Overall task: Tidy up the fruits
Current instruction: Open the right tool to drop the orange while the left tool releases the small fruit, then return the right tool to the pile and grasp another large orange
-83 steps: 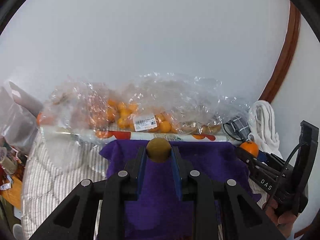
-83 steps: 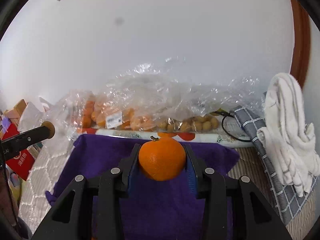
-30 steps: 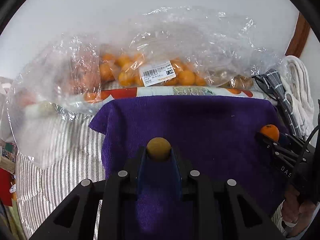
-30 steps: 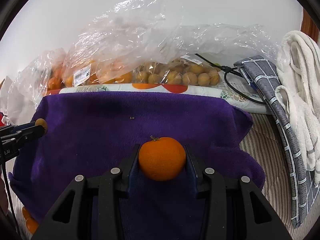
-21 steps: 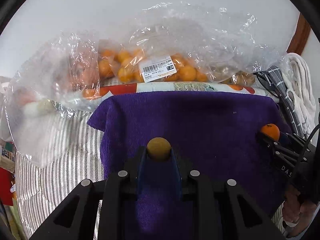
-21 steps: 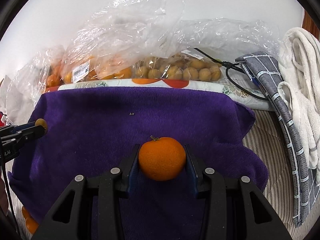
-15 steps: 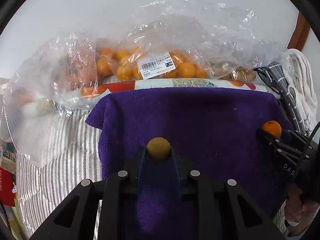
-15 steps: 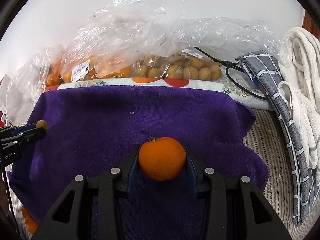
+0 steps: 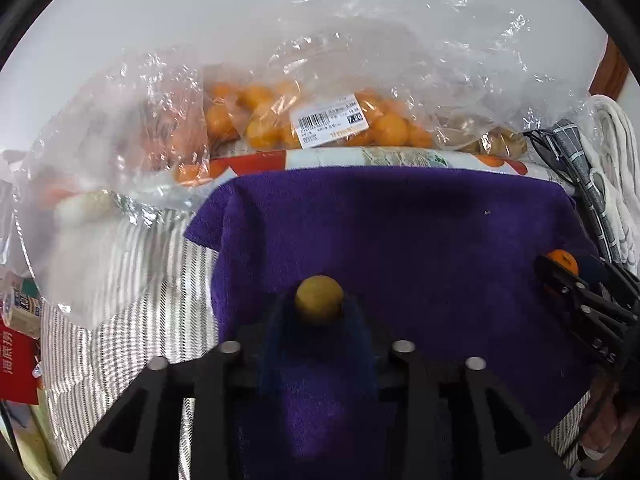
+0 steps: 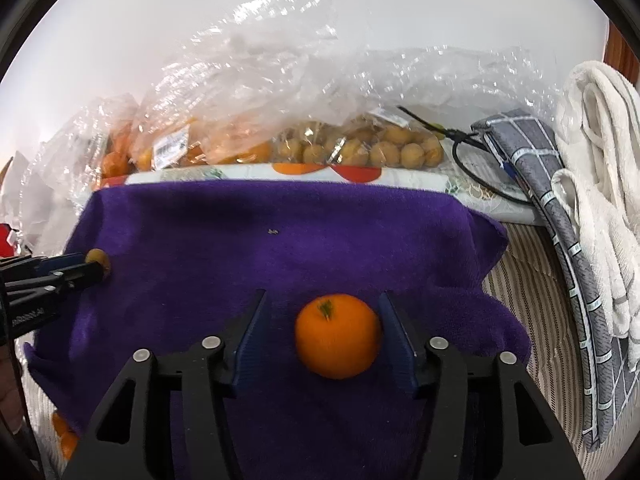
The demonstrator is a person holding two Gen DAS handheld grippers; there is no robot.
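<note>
The right gripper (image 10: 322, 332) points down at the purple towel (image 10: 280, 240), its jaws opening and standing well apart. The orange (image 10: 338, 336) lies on the towel between them, clear of the left pad and just beside the right one, stem up.

The left gripper (image 9: 319, 312) also hangs over the towel with its jaws opening. The small brown fruit (image 9: 319, 299) sits between its blurred blue pads; whether they still press on it I cannot tell. In the right wrist view this gripper comes in at nine o'clock, the brown fruit at its tip.

Beyond the towel, at twelve o'clock, lies a patterned cloth (image 10: 400, 178). On it rest clear plastic bags (image 10: 280, 80): small oranges (image 9: 384, 128) toward eleven o'clock, pale brown fruits (image 10: 384, 148) toward one. At two to three o'clock lie a black cable (image 10: 460, 148), a grey checked cloth (image 10: 560, 208) and a white towel (image 10: 600, 160).
</note>
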